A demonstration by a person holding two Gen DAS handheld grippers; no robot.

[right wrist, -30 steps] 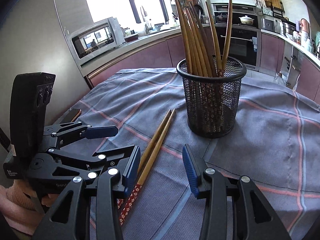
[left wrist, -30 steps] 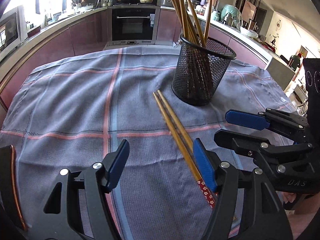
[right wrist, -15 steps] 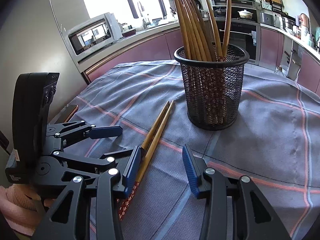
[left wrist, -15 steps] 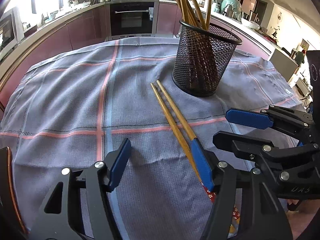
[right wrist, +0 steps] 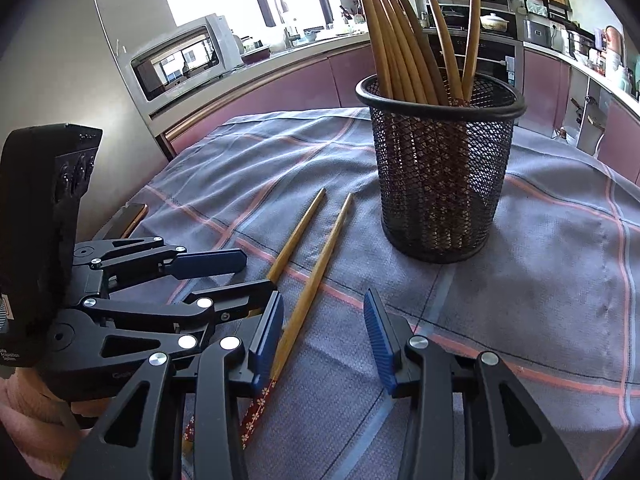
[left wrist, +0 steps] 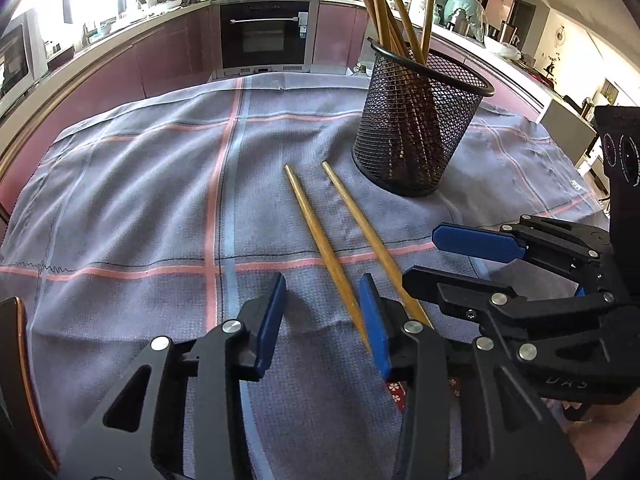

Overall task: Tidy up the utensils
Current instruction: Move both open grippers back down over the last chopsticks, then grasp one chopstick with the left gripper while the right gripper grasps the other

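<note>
Two wooden chopsticks with red flowered ends lie slightly apart on the cloth. The left chopstick (left wrist: 320,240) runs between the jaws of my left gripper (left wrist: 324,320), close to the right pad; the jaws are closing and do not press it. The right chopstick (right wrist: 320,276) lies between the jaws of my right gripper (right wrist: 324,332), beside the left pad, which stands open. Each gripper also shows in the other view: left gripper (right wrist: 258,274), right gripper (left wrist: 420,256). A black mesh holder (left wrist: 416,132) (right wrist: 440,176) with several chopsticks stands upright just beyond the tips.
A grey-blue checked tablecloth (left wrist: 140,200) covers the table. A dark flat object with a copper edge (right wrist: 132,216) lies at the table's left edge. Kitchen counters, an oven (left wrist: 264,36) and a microwave (right wrist: 180,60) stand behind.
My left gripper's jaws have narrowed around one chopstick. The two chopsticks, first lying side by side, now lie spread apart. The holder looks nearer in both views.
</note>
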